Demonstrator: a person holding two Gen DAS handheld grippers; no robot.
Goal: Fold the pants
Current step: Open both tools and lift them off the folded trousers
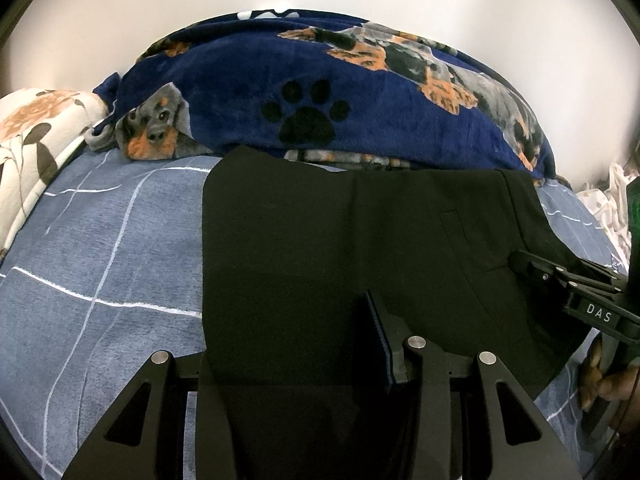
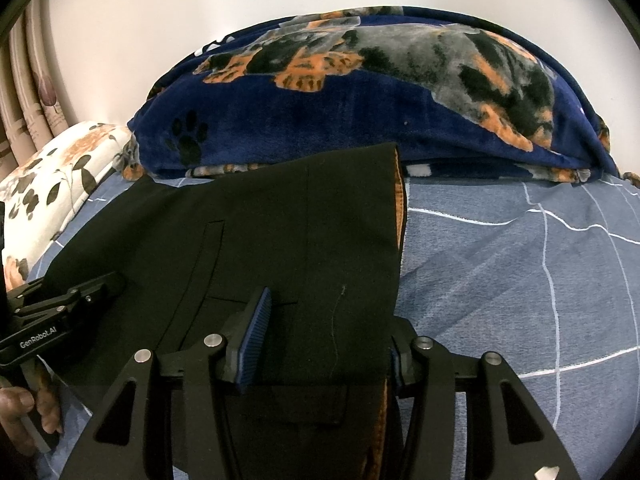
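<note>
Black pants lie folded on a blue checked bedsheet. In the left wrist view their near edge runs up between the jaws of my left gripper and hides its left finger. Only the blue-padded right finger shows. My left gripper looks shut on the pants. In the right wrist view the pants, with an orange lining along their right edge, fill the gap of my right gripper. It looks shut on the pants. Each gripper also appears from the side in the other view, the right gripper and the left gripper.
A navy dog-print blanket is heaped just behind the pants, against a white wall. A floral pillow lies at the left, with curtains behind it. A hand holds the right gripper's handle. Bare bedsheet stretches to the right.
</note>
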